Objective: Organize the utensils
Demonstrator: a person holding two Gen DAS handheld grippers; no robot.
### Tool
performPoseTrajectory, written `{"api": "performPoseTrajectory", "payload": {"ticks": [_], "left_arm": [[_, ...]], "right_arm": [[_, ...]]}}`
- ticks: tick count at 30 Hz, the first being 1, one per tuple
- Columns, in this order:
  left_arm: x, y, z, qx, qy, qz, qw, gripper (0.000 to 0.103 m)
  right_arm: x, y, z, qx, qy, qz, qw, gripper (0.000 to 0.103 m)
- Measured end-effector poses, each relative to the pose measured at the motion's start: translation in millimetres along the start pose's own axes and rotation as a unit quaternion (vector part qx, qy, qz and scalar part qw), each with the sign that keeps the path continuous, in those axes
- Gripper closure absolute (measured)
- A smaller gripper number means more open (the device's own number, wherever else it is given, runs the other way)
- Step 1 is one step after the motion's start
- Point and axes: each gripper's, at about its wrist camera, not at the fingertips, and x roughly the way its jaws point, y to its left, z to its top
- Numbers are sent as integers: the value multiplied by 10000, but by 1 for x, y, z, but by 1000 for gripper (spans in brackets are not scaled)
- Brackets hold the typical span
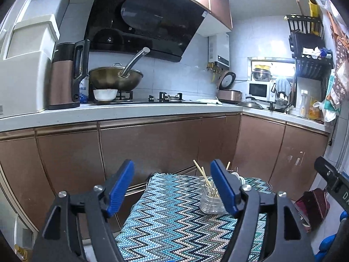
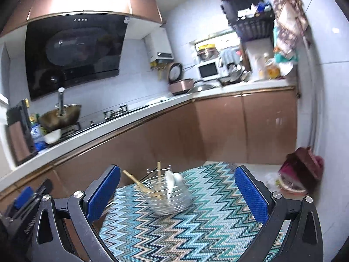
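A clear glass jar [image 1: 210, 200] stands on a table under a blue zigzag cloth [image 1: 170, 222]. It holds several wooden chopsticks [image 1: 205, 175], and a white spoon [image 1: 238, 177] shows just behind it. My left gripper [image 1: 171, 166] is open and empty, with the jar just inside its right finger [image 1: 224, 187]. In the right wrist view the jar [image 2: 170, 198], with chopsticks [image 2: 139, 182] and the white spoon [image 2: 172, 181] in it, sits ahead between the wide-open jaws of my right gripper [image 2: 177, 169]. Nothing is held.
Brown cabinets [image 1: 152, 144] under a white counter [image 1: 130, 109] run close behind the table. A wok [image 1: 115, 78], a white bowl [image 1: 105, 94] and a kettle [image 1: 65, 76] stand on the counter. A dark red bag [image 2: 301, 170] lies on the floor at right.
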Motion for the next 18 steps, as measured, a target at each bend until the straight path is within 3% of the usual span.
{"api": "performPoseTrajectory", "payload": {"ticks": [11,18], "left_arm": [[7,-16,-8,295,-265,308,9987,19],[18,-24,-11,492,-289,151,9983,18]], "right_arm": [[1,-9,-3,-80,-329,-559,9979,0],[11,-7,-6,-306,-465,-650,9963,0]]}}
